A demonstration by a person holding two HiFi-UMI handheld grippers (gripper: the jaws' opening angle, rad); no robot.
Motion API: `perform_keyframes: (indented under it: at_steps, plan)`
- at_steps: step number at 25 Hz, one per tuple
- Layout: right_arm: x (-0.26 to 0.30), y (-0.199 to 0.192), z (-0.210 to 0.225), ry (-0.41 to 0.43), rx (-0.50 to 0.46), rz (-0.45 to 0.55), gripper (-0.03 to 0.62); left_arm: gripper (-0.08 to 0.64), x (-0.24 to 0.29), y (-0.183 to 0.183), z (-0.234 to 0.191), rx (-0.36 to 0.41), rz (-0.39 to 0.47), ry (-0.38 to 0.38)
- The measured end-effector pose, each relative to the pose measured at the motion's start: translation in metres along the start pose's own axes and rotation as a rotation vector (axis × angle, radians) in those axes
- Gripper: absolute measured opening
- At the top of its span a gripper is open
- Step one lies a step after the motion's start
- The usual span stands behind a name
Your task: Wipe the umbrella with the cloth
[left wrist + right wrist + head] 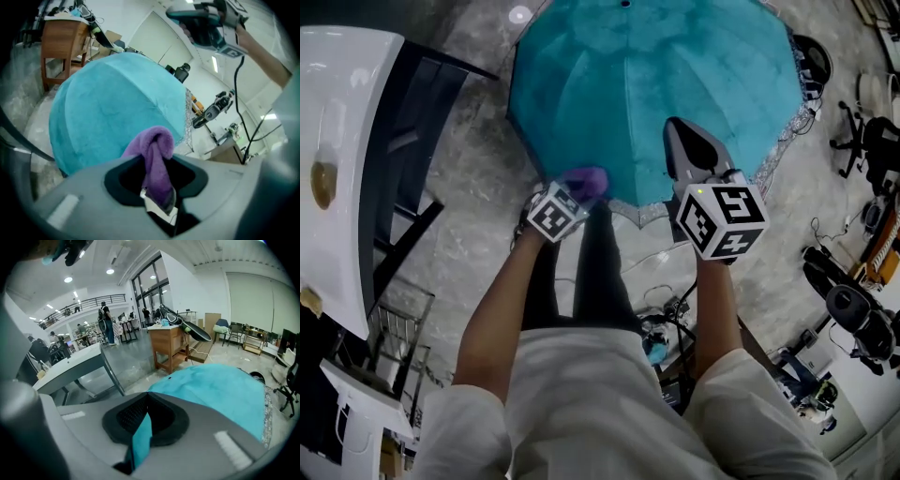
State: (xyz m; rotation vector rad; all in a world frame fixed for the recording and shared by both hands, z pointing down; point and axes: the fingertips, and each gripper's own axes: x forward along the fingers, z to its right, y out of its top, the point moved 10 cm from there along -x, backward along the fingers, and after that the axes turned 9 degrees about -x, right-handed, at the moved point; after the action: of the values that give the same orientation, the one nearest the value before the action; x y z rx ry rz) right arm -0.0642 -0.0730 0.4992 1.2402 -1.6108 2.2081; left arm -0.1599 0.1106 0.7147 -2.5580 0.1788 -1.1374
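An open teal umbrella [647, 84] rests on the floor in front of me, its canopy facing up. My left gripper [575, 194] is at the canopy's near edge, shut on a purple cloth [587, 180] that bunches out between the jaws. In the left gripper view the purple cloth [156, 157] stands up from the jaws in front of the umbrella [117, 105]. My right gripper [678, 133] lies over the canopy's near rim. In the right gripper view a strip of the umbrella's teal fabric [141, 436] is pinched in its jaws, with the rest of the canopy [220, 390] beyond.
A white table [347, 141] stands at the left with dark frames beside it. Cables [667, 309] trail on the floor by my legs. An office chair [867, 141] and equipment crowd the right side. A wooden table [168, 345] stands beyond the umbrella, and people [105, 319] are far off.
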Motion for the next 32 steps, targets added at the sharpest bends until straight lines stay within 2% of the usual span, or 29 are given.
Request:
perform_keyframes:
  at_steps: [6,10,15,19,25,32]
  plan:
    - [-0.077,0.016,-0.024,-0.096,0.007,0.085,0.006,0.126,-0.074,0.039,0.019,0.044,0.203,0.07]
    - [-0.137,0.03,-0.042,-0.161,0.025,0.151,0.006,0.126,-0.13,0.068,0.053,0.115,0.332,0.109]
    - [-0.221,0.053,-0.06,-0.256,0.036,0.273,0.006,0.126,-0.193,0.104,0.114,0.214,0.45,0.163]
    - [-0.278,0.072,-0.071,-0.309,-0.002,0.337,0.006,0.126,-0.243,0.133,0.165,0.29,0.561,0.188]
    - [-0.346,0.103,-0.088,-0.379,-0.067,0.452,0.006,0.126,-0.319,0.16,0.224,0.309,0.743,0.232]
    - [-0.404,0.137,-0.115,-0.428,-0.15,0.566,0.006,0.126,-0.395,0.175,0.286,0.45,0.856,0.341]
